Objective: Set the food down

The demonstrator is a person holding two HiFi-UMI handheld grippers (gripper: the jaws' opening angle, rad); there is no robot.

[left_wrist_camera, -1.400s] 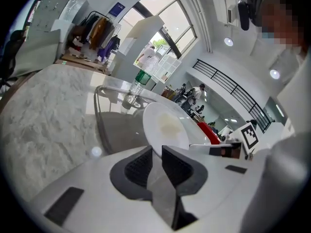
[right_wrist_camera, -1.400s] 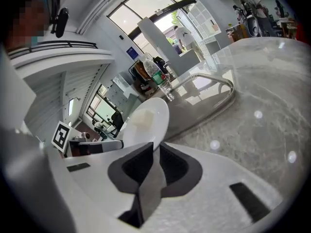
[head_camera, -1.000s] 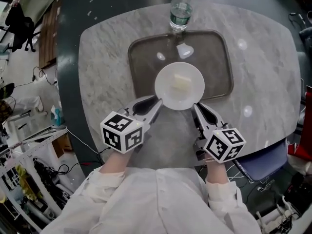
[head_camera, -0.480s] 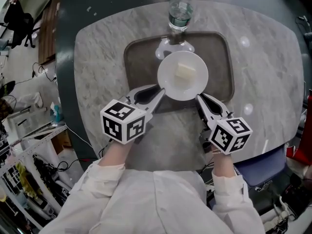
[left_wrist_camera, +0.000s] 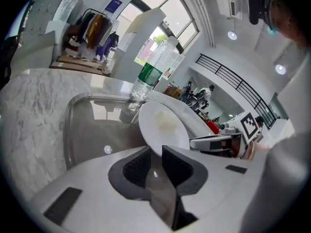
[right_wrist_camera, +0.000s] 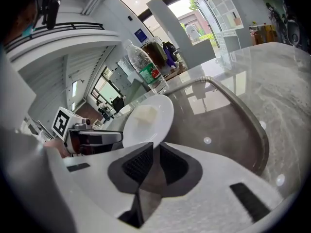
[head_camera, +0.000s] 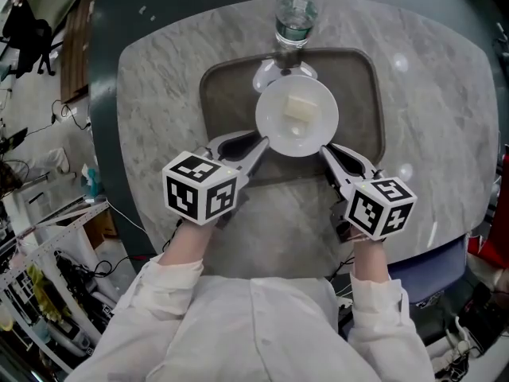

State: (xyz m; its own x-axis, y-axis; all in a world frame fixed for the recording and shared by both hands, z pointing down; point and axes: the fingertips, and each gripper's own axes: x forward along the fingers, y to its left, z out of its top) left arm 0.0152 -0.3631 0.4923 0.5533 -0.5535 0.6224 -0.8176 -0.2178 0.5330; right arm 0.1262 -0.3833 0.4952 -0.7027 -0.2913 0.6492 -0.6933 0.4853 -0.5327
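While clenched on the plate (head_camera: 290,134) from both sides, holding it over the far half of the tray (head_camera: 227,106) on the tabletop (head_camera: 159,94). Left gripper (head_camera: 259,143) fingers (left_wrist_camera: 134,169) pinching the near-left rim, right gripper (head_camera: 326,151) fingers (right_wrist_camera: 136,165) pinching the near-right rim. Pale food (head_camera: 298,107) block sitting at plate's middle. Contact between plate and tray: cannot tell. Upright bottle (head_camera: 296,10) just beyond tray's far edge. White sleeves (head_camera: 171,281) at the near edge, behind both grippers.

Bright, even indoor light, ceiling-lamp glints on the glossy tray (head_camera: 231,102) and counter (head_camera: 159,94), soft shadows, gripper views bulged, corners dark, windows (left_wrist_camera: 165,13) blown out.
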